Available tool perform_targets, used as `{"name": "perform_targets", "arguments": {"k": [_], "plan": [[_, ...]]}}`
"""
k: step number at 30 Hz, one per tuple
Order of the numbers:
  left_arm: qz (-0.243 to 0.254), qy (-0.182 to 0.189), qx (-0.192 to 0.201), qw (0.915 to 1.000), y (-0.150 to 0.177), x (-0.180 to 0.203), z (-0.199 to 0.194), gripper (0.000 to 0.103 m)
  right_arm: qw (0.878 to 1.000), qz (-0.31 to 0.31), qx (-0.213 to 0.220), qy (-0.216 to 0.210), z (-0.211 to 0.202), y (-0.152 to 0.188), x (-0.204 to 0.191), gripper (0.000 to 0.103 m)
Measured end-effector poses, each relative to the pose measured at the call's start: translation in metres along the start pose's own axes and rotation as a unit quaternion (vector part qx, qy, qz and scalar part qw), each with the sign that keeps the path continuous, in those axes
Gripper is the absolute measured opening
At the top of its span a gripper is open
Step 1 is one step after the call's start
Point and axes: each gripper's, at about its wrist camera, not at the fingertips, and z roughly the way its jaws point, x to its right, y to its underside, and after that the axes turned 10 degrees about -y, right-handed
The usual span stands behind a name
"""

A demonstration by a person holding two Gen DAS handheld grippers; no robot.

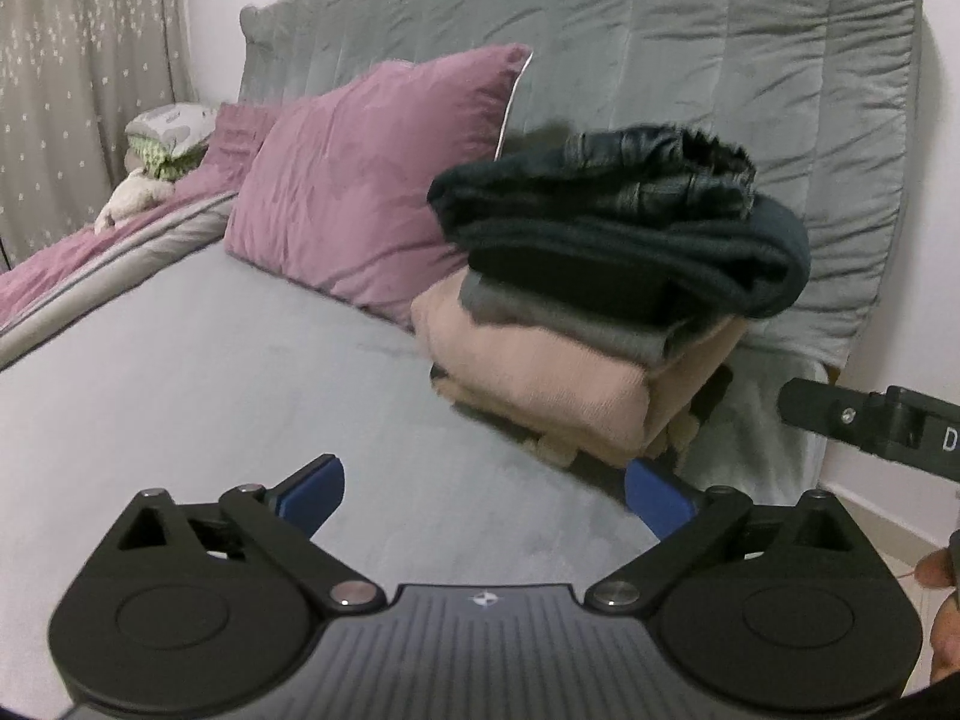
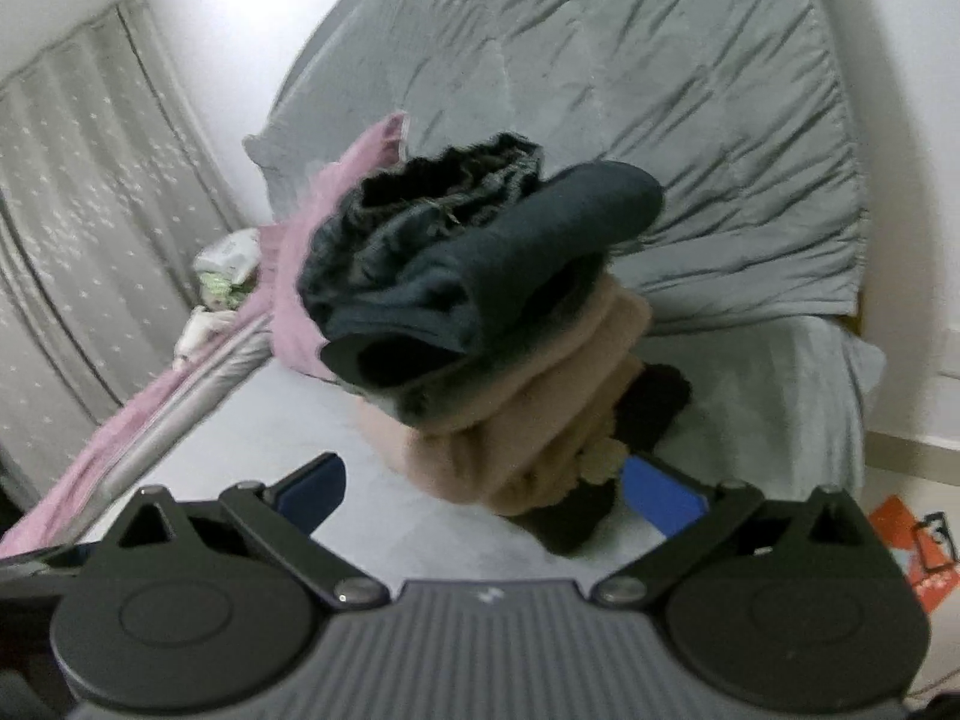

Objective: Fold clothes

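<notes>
Both grippers, left and right, hover with jaws wide apart, holding nothing, over the grey bed. Just beyond them sits the stack of folded clothes, dark items over beige, beside a purple pillow against the headboard.

- The left wrist camera sits low over the bed, looking toward the headboard.
- The right wrist camera looks the same way, closer in.
- Both see the pile of clothes near the bed's right edge.
</notes>
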Motion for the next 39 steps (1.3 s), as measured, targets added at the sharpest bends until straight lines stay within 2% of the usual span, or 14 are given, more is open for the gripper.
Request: {"name": "perform_targets", "arguments": {"k": [4, 9, 18, 29, 34, 39], "plan": [[0.010, -0.005, -0.026, 0.9996, 0.008, 0.001, 0.008, 0.103, 0.999, -0.015, -0.014, 0.035, 0.005, 0.005, 0.002, 0.103], [0.017, -0.010, -0.032, 0.9993, 0.015, 0.007, 0.013, 0.103, 0.996, -0.056, -0.015, 0.063, 0.008, 0.013, -0.005, 0.103], [0.015, -0.017, -0.025, 0.9994, 0.014, 0.008, 0.012, 0.103, 0.993, -0.101, 0.001, 0.058, 0.003, 0.010, -0.022, 0.103], [0.031, -0.020, -0.016, 0.9992, 0.010, 0.012, 0.006, 0.103, 0.994, -0.088, -0.013, 0.061, 0.004, 0.008, -0.018, 0.103], [0.033, -0.023, -0.011, 0.9991, -0.001, 0.016, -0.002, 0.103, 0.995, -0.080, -0.022, 0.049, 0.002, -0.011, -0.015, 0.103], [0.035, -0.046, 0.003, 0.9983, -0.025, 0.022, -0.016, 0.103, 0.997, -0.054, -0.033, 0.035, -0.002, -0.044, -0.008, 0.103]]}}
